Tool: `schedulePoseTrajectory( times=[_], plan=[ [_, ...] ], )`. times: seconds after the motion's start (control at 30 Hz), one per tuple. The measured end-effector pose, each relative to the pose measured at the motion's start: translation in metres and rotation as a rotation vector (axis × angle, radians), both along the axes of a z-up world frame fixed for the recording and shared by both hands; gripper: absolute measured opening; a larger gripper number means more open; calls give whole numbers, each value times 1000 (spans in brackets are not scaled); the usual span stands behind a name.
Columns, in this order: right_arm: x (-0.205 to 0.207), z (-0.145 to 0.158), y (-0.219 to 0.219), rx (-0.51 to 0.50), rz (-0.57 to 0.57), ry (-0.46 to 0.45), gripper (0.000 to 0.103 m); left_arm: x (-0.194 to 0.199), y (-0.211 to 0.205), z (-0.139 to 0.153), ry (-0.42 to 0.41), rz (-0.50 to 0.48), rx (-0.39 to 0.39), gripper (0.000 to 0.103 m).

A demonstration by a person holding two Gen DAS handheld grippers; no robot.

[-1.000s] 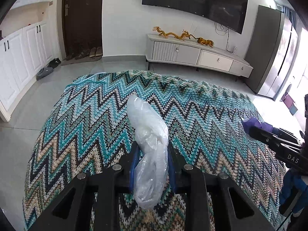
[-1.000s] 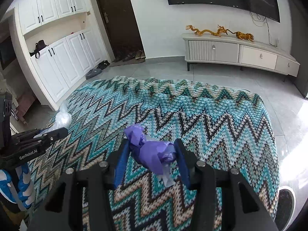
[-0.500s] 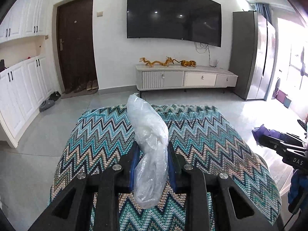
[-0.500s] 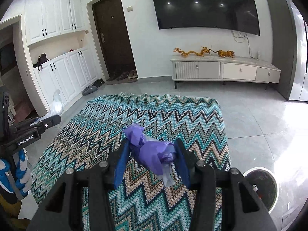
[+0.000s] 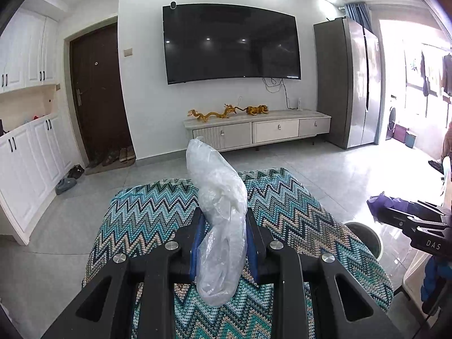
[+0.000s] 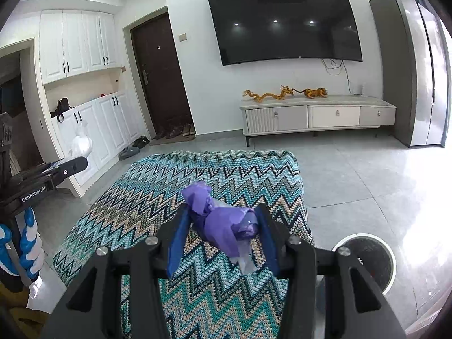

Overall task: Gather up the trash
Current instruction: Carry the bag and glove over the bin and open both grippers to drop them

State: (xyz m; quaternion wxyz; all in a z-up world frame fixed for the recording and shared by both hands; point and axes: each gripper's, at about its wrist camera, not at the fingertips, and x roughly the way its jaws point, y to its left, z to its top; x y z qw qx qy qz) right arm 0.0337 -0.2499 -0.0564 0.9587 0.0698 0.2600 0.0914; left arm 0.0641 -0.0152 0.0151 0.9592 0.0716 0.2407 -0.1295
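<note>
Left gripper [image 5: 223,243]: pinches crinkly clear plastic bag [image 5: 219,220], above zigzag knit blanket [image 5: 282,197]. Right gripper [image 6: 223,231]: pinches crumpled purple wad [image 6: 217,220] above the blanket, round bin [image 6: 370,257] beside it.

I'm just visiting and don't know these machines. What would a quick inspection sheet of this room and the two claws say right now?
Surface: zigzag knitted blanket, teal, black and beige, covering a low table or bed.
Job's things: clear plastic bag; crumpled purple wrapper; round white-rimmed trash bin on the floor right of the blanket.
Clutter: nothing seen on the blanket.
Claws: left claw shut on the clear plastic bag; right claw shut on the purple wrapper.
Cables: wires hanging below the wall TV.
Surroundings: TV cabinet, dark door, shoes, white cupboards, tall fridge.
</note>
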Motion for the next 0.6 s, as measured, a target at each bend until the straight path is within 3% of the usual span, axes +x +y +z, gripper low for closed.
schedulePoseTrajectory(
  times=[0.27,0.43,0.6],
  plan=[
    [-12,-24,-68,74,-110,-12,45,10,-68,-3,65,-148,38,25],
    [-14,-64,-126,139,-218,35,45,29,-149,-17,131,-305,65,25],
    [-17,-109,-184,193,-334,117,45,45,-244,-54,210,-450,124,25]
  ],
)
